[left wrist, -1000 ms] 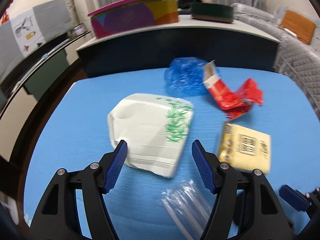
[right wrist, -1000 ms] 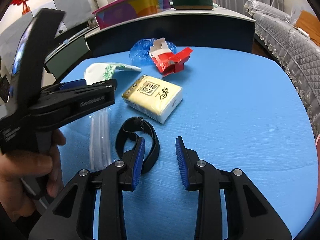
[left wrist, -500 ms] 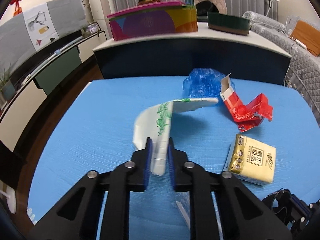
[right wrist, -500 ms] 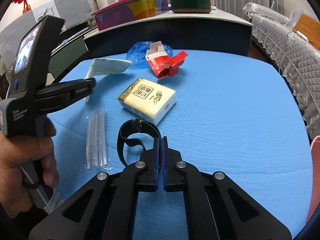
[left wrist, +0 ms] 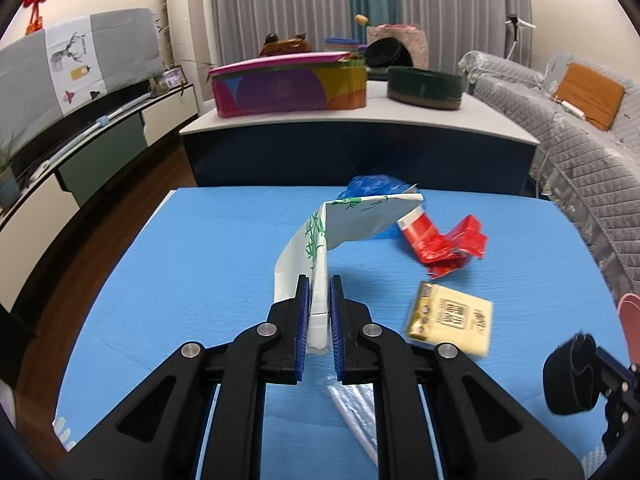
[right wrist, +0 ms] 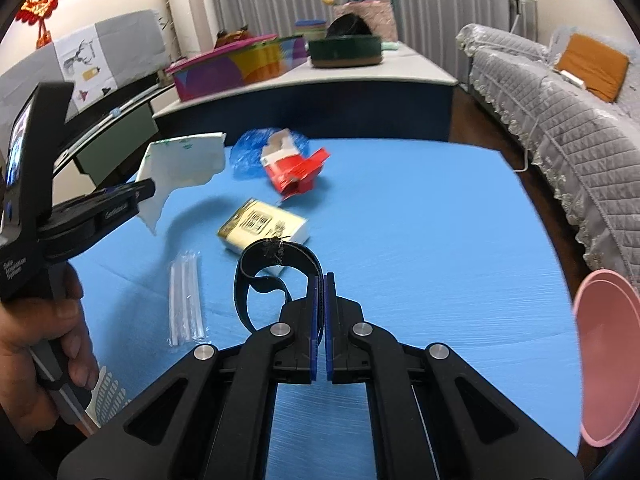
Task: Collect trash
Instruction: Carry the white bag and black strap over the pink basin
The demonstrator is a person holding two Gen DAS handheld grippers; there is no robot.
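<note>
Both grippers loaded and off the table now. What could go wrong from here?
1. The left gripper pinches only one edge of the white wrapper; the rest flops forward and may slip out or drag the red carton.
2. The right gripper holds the black strap by one thin section, so the loose loop could snag the tissue pack.

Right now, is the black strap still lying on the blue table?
No, the right hand-held gripper is shut on the strap and holds it above the table.
</note>
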